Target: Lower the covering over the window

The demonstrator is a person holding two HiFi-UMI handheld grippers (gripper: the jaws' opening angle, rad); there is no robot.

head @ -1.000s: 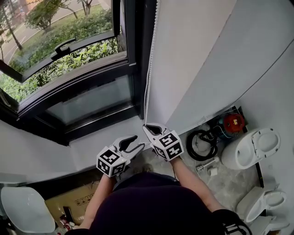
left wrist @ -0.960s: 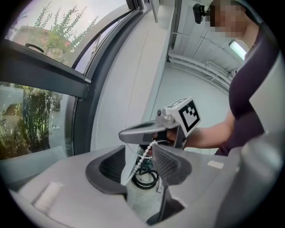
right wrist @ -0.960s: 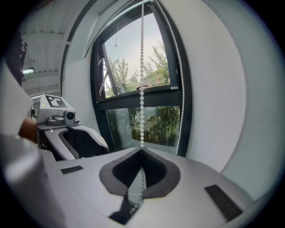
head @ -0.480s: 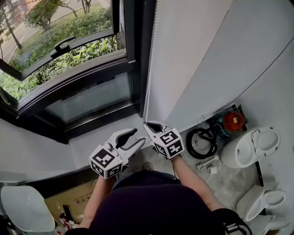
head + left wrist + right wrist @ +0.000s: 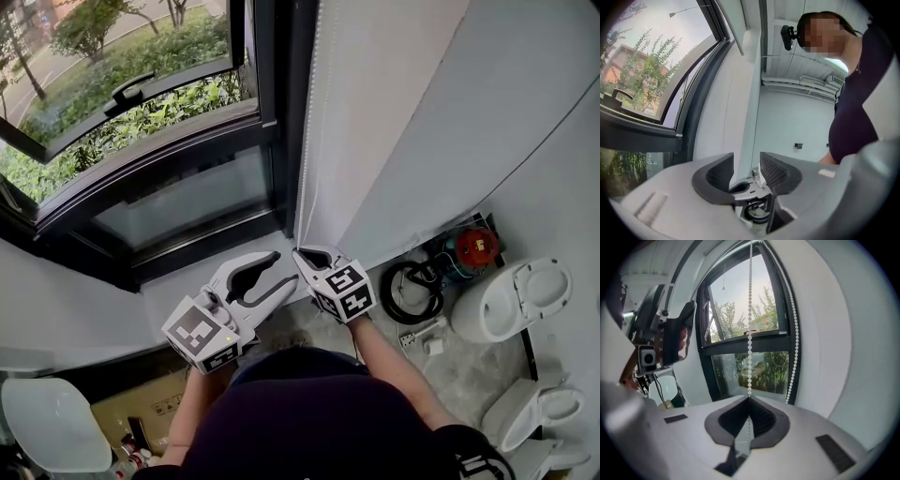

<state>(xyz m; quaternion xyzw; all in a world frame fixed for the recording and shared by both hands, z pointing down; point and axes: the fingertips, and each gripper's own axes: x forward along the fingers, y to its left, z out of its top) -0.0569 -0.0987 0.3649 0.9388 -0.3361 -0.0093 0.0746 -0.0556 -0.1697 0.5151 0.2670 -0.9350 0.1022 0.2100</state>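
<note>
My right gripper (image 5: 300, 254) sits just right of the middle of the head view. Its two jaws are pressed shut on the white bead chain (image 5: 306, 141). The chain runs straight up from the jaw tips, along the dark window frame (image 5: 281, 103), to the top of the picture. In the right gripper view the chain comes down the middle and goes in right where the closed jaws meet. Its other strand (image 5: 791, 333) hangs free a little to the right, beside the white wall (image 5: 834, 333). My left gripper (image 5: 283, 270) is just left of the right one, in the lower middle of the head view. Its jaws stand apart with nothing between them. Its tips are near the chain's low end.
</note>
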